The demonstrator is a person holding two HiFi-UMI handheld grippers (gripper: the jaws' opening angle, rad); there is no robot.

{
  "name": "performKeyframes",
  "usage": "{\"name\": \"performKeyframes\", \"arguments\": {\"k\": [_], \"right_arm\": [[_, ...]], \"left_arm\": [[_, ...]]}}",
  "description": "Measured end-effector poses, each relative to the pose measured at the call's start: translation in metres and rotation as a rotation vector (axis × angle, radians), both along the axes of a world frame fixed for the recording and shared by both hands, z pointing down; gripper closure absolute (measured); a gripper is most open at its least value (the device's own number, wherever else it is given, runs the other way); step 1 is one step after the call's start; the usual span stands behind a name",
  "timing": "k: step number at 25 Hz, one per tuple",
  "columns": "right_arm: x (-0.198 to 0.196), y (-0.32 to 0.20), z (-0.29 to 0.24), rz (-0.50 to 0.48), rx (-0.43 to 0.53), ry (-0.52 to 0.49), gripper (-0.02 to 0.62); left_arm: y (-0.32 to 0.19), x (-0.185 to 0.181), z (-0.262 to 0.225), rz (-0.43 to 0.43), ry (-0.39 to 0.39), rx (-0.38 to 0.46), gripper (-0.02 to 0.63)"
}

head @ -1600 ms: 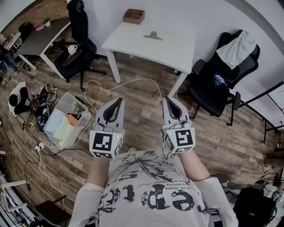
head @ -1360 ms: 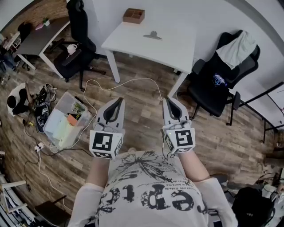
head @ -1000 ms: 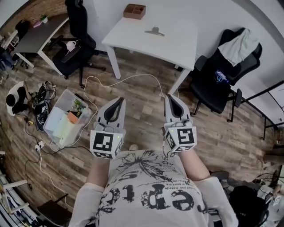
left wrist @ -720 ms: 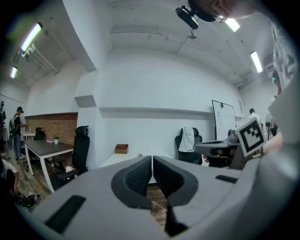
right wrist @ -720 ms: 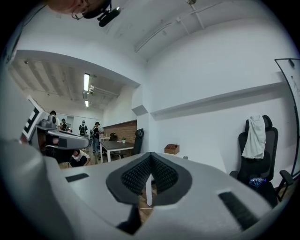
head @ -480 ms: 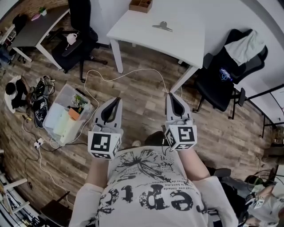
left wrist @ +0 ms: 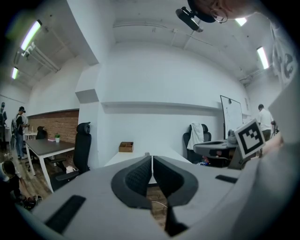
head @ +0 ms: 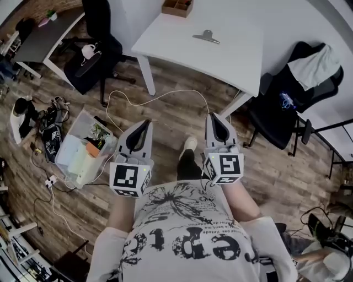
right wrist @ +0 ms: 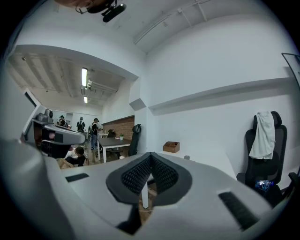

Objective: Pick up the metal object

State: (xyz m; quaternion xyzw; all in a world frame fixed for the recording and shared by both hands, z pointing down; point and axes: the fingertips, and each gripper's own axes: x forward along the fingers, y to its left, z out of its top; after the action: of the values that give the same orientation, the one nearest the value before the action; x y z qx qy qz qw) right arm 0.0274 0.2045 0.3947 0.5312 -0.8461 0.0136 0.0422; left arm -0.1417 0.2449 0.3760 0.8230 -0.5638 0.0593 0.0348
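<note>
The metal object (head: 207,36) lies crossways on the desk (head: 231,55), top centre, well apart from both grippers. The right gripper (head: 213,118) sits straight below it, nearer than the left gripper (head: 145,123). Both pairs of fingers are pressed together, empty.

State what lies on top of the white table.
On the white table lie a metal clip near the middle and a brown box at the far edge. The box's contents are cut off by the frame.
</note>
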Motion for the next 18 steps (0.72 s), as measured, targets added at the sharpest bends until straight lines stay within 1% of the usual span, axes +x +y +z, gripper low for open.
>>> {"name": "performKeyframes", "arguments": {"k": [6,12,15,18], "right_arm": [[0.022,-0.105,-0.011,0.006,0.028,-0.017,0.603],[0.065,-0.212,-0.018,0.028,0.023,-0.004,0.603],[0.079,-0.255,-0.021,0.034,0.032,0.002,0.603],[0.091,-0.292,-0.017,0.047,0.021,0.003,0.603]], "left_arm": [[-0.104,0.021,-0.01,-0.007,-0.021,0.023,0.594],[-0.216,0.06,-0.02,0.012,-0.019,0.043,0.594],[-0.266,0.075,-0.025,0.02,-0.013,0.057,0.595],[-0.305,0.089,-0.026,0.037,-0.011,0.061,0.595]]}}
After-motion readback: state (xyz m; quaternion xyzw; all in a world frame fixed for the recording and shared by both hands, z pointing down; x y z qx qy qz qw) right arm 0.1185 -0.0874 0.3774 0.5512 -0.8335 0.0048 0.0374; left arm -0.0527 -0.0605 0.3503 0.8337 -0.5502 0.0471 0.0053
